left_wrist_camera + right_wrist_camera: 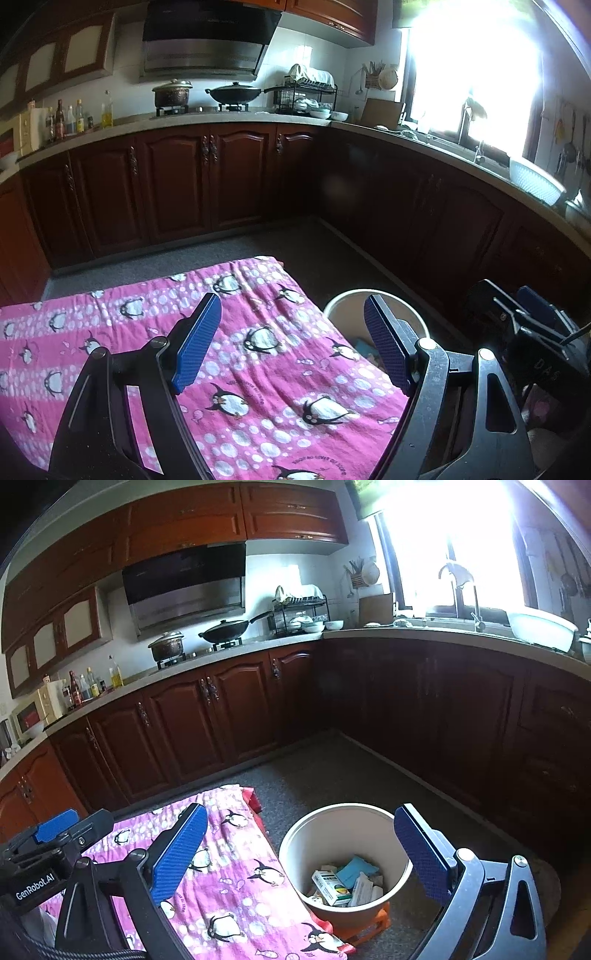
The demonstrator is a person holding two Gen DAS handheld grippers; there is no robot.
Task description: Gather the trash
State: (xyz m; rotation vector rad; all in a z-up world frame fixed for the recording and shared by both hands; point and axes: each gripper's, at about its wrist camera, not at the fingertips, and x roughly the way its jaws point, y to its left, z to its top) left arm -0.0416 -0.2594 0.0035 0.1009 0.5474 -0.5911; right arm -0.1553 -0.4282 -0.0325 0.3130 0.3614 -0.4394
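A cream round bin (295, 845) stands on an orange base on the floor, right of a low table under a pink penguin cloth (236, 882). Inside the bin lie several small boxes and papers (345, 882). My right gripper (299, 842) hangs open above the bin's near side, nothing between its blue pads. My left gripper (291, 332) is open over the pink cloth (258, 369), empty, with the bin's rim (340, 301) showing behind its right finger. The right gripper's body (528, 325) shows at the right edge of the left wrist view. No loose trash shows on the cloth.
Dark wooden cabinets (221, 709) run along the back and right, under a counter with a stove, pots, a dish rack (299, 613) and a sink by the bright window. Grey floor (332, 771) lies between the table and the cabinets.
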